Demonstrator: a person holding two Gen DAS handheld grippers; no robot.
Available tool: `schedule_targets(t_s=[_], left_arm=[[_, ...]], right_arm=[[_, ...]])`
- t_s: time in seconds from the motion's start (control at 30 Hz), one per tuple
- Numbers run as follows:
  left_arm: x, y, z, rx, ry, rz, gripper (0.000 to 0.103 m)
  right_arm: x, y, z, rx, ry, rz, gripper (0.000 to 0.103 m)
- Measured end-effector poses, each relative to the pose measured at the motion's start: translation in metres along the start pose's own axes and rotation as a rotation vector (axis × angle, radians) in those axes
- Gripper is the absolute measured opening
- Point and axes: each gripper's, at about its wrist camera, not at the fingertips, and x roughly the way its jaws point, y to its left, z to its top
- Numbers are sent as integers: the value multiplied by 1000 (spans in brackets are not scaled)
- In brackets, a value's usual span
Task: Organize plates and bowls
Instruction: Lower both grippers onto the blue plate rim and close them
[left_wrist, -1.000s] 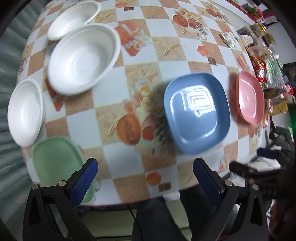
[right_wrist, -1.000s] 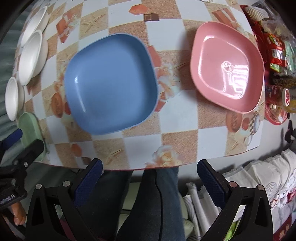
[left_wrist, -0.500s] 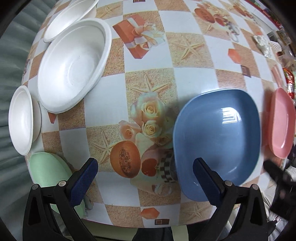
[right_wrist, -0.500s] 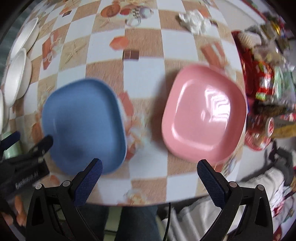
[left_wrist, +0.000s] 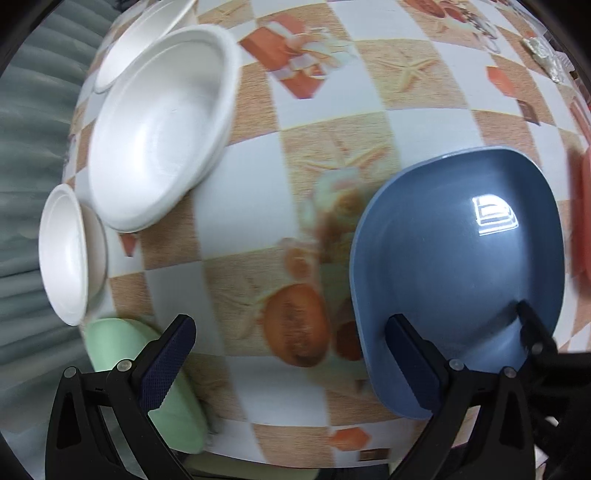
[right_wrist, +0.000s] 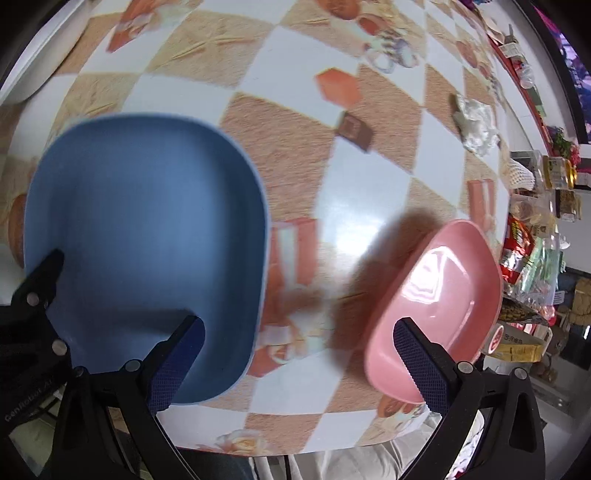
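**Mia:** What are the two grabbers doing?

**Ben:** Both have their jaws wide apart, and neither one holds anything. The left gripper (left_wrist: 288, 354) hangs low over the near edge of the table (left_wrist: 236, 214). One finger (left_wrist: 168, 356) is over the green plate (left_wrist: 173, 398) and the other is over the rim of the blue plate (left_wrist: 458, 273). The right gripper (right_wrist: 299, 356) is low too. It has the blue plate (right_wrist: 147, 236) on one side and the pink plate (right_wrist: 439, 302) on the other.

**Mia:** Is the tidying nearly done?

**Ben:** I don't think so. It looks like it has hardly begun. The three plates each lie alone, so no plate pile is made yet. The big white bowl (left_wrist: 159, 129) leans against the small white bowl (left_wrist: 68, 254), and another white bowl (left_wrist: 140, 40) peeks out behind it, but they don't look properly stacked.

**Mia:** So what is left?

**Ben:** I'd say the plates need to go in one pile and the bowls in another.

**Mia:** Could anything get in the way?

**Ben:** The green plate sits right at the table edge, so it might slip off. The pink plate is near the snack packets (right_wrist: 517, 243) at the side. There's also a crumpled white wrapper (right_wrist: 476, 125) farther back. And the two grabbers are close together by the blue plate, so they could bump.
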Motion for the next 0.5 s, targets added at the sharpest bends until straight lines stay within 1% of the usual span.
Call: schedule_targets(t_s=[0.1,0.17,0.27,0.33,0.4,0.5], left_arm=[[4,17,-1,17,1,10,103],[7,28,-4,23,-6,12,103],[4,45,-8,-7,-12,-25,103],[6,54,-7,-52,-6,-77,103],[7,59,-6,-86,-4,-113,103],[14,64,-4,-89,-10,-151,103]], right_arm=[[-3,15,2,-2,4,95,103],[-7,24,2,-3,7,138,103],[-9,22,2,54,15,193,103],[-5,8,2,92,30,243,103],[2,-9,3,145,52,268,103],[7,-28,3,231,70,338,103]])
